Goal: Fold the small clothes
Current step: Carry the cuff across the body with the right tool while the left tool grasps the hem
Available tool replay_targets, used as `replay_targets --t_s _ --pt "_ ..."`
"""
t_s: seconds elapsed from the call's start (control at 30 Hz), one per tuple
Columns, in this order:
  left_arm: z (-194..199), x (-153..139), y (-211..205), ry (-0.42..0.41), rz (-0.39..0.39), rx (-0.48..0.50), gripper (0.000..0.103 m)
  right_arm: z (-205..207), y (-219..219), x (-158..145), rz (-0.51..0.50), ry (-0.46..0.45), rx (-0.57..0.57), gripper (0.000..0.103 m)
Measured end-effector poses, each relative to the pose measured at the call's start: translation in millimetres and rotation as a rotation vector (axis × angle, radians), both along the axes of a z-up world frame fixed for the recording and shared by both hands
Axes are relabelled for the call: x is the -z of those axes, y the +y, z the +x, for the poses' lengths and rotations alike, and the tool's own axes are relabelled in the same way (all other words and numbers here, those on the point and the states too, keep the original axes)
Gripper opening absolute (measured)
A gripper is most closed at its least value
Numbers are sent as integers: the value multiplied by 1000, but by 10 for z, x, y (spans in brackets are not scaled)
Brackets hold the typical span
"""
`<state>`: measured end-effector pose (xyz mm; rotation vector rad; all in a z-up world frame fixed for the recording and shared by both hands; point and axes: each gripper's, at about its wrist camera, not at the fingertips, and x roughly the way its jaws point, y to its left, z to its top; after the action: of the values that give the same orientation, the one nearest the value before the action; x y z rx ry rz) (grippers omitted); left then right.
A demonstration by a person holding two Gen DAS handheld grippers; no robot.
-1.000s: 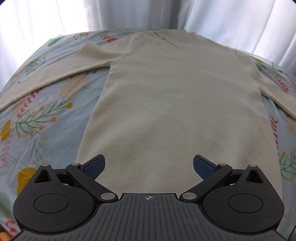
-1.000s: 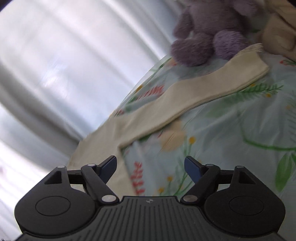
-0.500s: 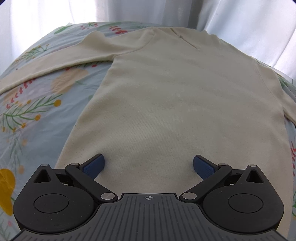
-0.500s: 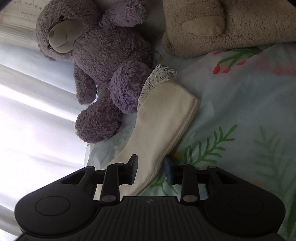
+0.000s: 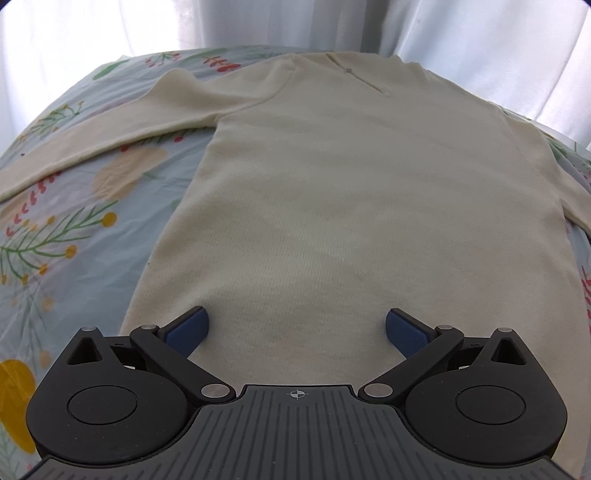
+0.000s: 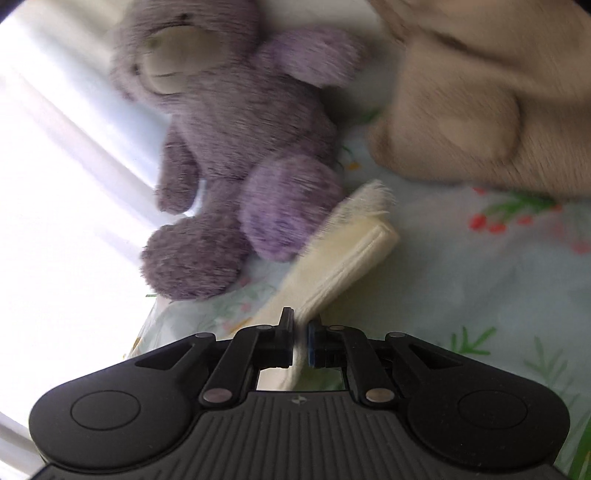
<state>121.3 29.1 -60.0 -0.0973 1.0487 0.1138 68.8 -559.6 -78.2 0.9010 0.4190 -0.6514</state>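
A cream long-sleeved sweater [image 5: 351,206] lies flat on the floral bedsheet [image 5: 66,236], neck away from me and both sleeves spread outwards. My left gripper [image 5: 295,326] hovers open just over the sweater's lower body, and its blue pads [image 5: 186,330] hold nothing. In the right wrist view the far sleeve [image 6: 347,247] is folded double along its length, its lace cuff raised towards the toys. My right gripper [image 6: 301,338] has its jaws closing tight on this sleeve a short way behind the cuff, with the cloth pinched between the pads.
A purple teddy bear [image 6: 229,147] sits against the white curtain [image 6: 55,221], right beside the sleeve's cuff. A large beige plush toy [image 6: 487,92] lies just beyond it. White curtains [image 5: 295,22] hang behind the bed's far edge.
The right gripper swung along the sleeve to its cuff end and its jaws went from wide apart to pinched on the cloth. The left gripper sank a little closer to the sweater.
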Motion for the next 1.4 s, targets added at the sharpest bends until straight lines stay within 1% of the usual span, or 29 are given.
replay_targets --t_s 0.07,0.13,0.17,0.27,0.3,0.37,0.4,0.43,0.47,0.5,0.53,0.6,0.67,0.73,0.8,0.83,0.87,0.9,0.93,0.97,1.0,1.07,1.1,1.13,1.17,1.2,1.23,1.3,1.4 --pt "41 -47 47 11 -33 6 103 128 189 -200 -84 -7 -50 6" --pt "85 -117 89 -8 -69 19 103 326 487 -409 -173 -25 -149 6" --pt "106 -166 106 -30 -86 27 103 433 671 -501 -210 -39 -212 6" --pt "240 -313 115 -92 -136 65 103 765 1387 -697 -268 -123 -487 6" --pt "304 -351 106 -104 -155 78 103 864 1699 -736 -285 -152 -604 7" --pt "436 -412 85 -126 -210 112 103 1001 2243 -736 -296 -175 -809 10" --pt "497 -428 77 -133 -236 129 103 1058 2501 -696 -278 -158 -913 13" --pt "574 -443 63 -140 -264 146 103 1096 2693 -644 -255 -129 -988 22" --pt "659 -447 44 -149 -295 167 103 1108 2839 -583 -236 -108 -1036 23" --pt "731 -443 28 -151 -318 184 103 1099 2931 -526 -226 -95 -1060 24" --pt "824 -423 -1 -146 -342 202 103 1078 2999 -461 -216 -77 -1068 26" --pt "992 -377 -60 -138 -391 232 102 1042 2957 -351 -170 -37 -1040 26" --pt "1162 -309 -126 -119 -432 249 95 995 2844 -270 -120 0 -1012 26" --pt "1333 -192 -157 -78 -470 246 87 914 2788 -247 -114 29 -985 26" --pt "1488 -35 -148 -13 -518 223 84 843 2672 -239 -125 46 -951 26" --pt "1532 18 -147 6 -542 214 81 813 2619 -224 -123 50 -935 26" --pt "1552 44 -147 6 -567 209 81 787 2566 -217 -118 53 -917 26" --pt "1554 46 -141 -7 -574 209 80 767 2513 -207 -110 54 -899 26" --pt "1570 52 -151 -1 -574 213 75 738 2480 -207 -103 53 -888 26" --pt "1577 51 -164 5 -576 214 65 718 2454 -200 -97 53 -878 26" --pt "1586 66 -171 15 -589 213 60 705 2437 -192 -93 54 -868 26" --pt "1616 117 -201 58 -636 217 43 711 2423 -164 -86 57 -862 26" --pt "1620 141 -226 74 -651 222 38 703 2424 -154 -83 60 -858 26" --pt "1627 166 -257 88 -655 230 28 709 2432 -148 -81 62 -855 26" --pt "1628 179 -296 95 -642 241 15 706 2432 -141 -78 63 -853 26" --pt "1630 181 -332 98 -620 252 8 707 2426 -143 -76 63 -850 26" --pt "1627 174 -355 98 -598 257 6 712 2428 -142 -75 64 -847 26" --pt "1621 108 -359 72 -573 262 6 725 2434 -140 -77 69 -846 26" --pt "1623 -101 -252 -9 -542 262 6 769 2424 -134 -81 76 -845 26"
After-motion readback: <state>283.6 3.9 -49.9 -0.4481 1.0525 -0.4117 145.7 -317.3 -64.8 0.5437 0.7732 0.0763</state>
